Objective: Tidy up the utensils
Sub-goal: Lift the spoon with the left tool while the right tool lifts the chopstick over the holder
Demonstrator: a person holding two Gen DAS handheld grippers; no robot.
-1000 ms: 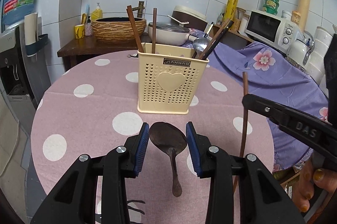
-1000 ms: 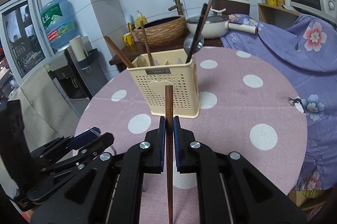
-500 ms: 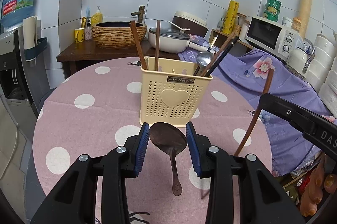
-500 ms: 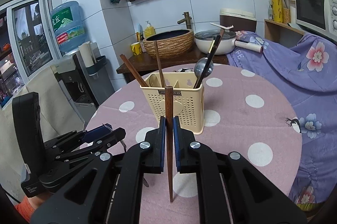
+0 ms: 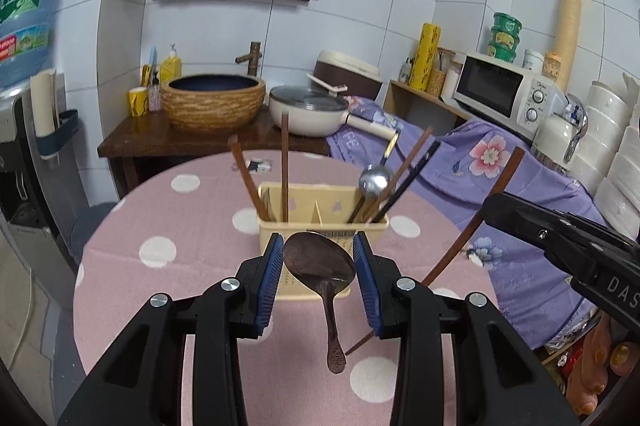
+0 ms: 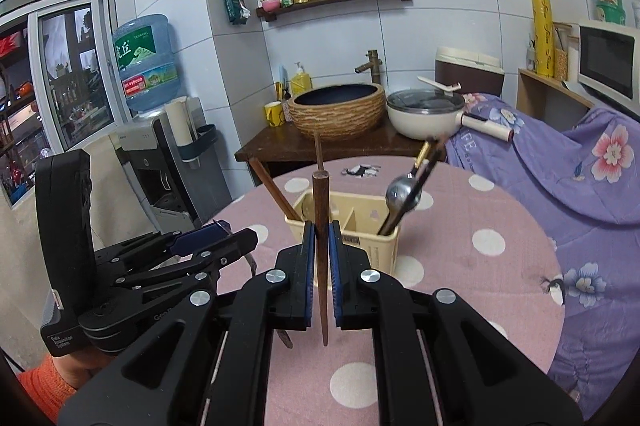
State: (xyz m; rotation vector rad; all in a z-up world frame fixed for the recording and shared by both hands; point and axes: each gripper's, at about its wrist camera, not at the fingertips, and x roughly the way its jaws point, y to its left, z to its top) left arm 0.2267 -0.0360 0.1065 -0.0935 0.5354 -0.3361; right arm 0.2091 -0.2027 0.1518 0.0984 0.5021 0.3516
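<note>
A cream perforated utensil holder [image 5: 320,226] stands mid-table, with brown chopsticks in its left compartment and a metal spoon [image 5: 374,182] plus dark chopsticks in its right one. My left gripper [image 5: 319,266] is shut on the bowl of a dark brown spoon [image 5: 320,262], whose handle hangs down, just in front of the holder and above its rim. My right gripper [image 6: 320,258] is shut on a brown chopstick [image 6: 320,226] held upright before the holder [image 6: 384,246]. The left gripper [image 6: 218,236] shows at that view's left. The right gripper [image 5: 494,208] shows at the other view's right.
The round table [image 5: 160,290] wears a pink cloth with white dots. Behind it a wooden stand carries a woven basin [image 5: 214,102] and a lidded pan [image 5: 308,110]. Purple floral cloth [image 5: 500,162] and a microwave [image 5: 496,92] are at right, a water dispenser [image 6: 160,142] at left.
Both grippers have risen with what they hold, so the holder's open top now shows from above. In the left wrist view the held chopstick has tilted from upright to slanted.
</note>
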